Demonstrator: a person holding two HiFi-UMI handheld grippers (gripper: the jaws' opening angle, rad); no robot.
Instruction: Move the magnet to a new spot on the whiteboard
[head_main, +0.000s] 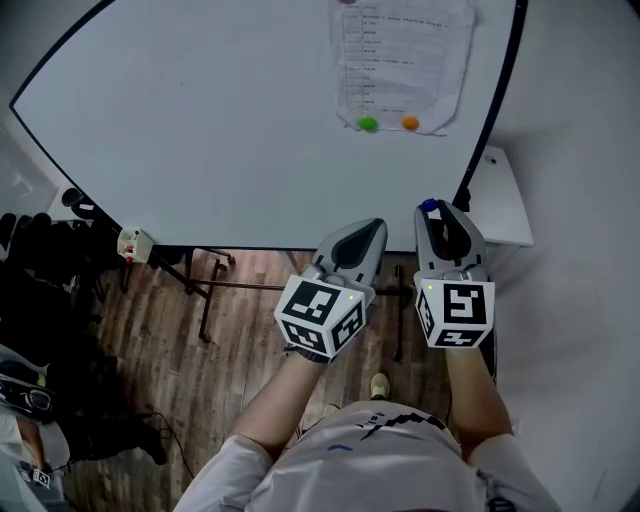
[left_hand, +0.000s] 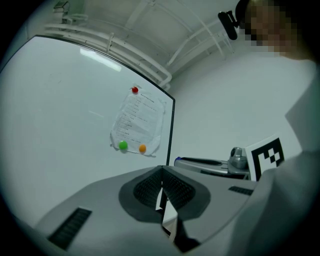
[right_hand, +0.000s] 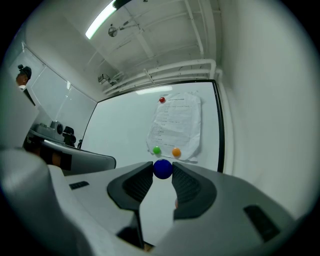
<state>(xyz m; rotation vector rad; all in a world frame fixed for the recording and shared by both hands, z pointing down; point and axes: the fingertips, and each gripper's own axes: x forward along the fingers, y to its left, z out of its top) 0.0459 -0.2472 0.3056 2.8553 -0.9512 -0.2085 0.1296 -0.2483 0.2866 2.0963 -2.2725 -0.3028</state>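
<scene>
Head view shows a large whiteboard with a dark frame filling the upper part of the scene, upright on a dark metal stand. A white wall runs along its right side and a wooden floor lies below it. At the bottom edge are the person's two forearms, each bearing a gripper.

A crinkled printed sheet hangs near the board's upper right corner.

The left gripper points toward the board's lower edge. In the left gripper view its two ribbed pads meet at the tips, with nothing between them. The right gripper sits just beside it, toward the board's right frame. In the right gripper view its jaws stand narrowly apart, pressed on either side of a small ball.

That ball is the blue magnet. It is pinched at the very tips of the right gripper, in front of the board's lower right part and away from its surface, below the sheet.

Three more small magnets pin the sheet: a red magnet at its top, and a green magnet and an orange magnet near each other along its bottom edge.
</scene>
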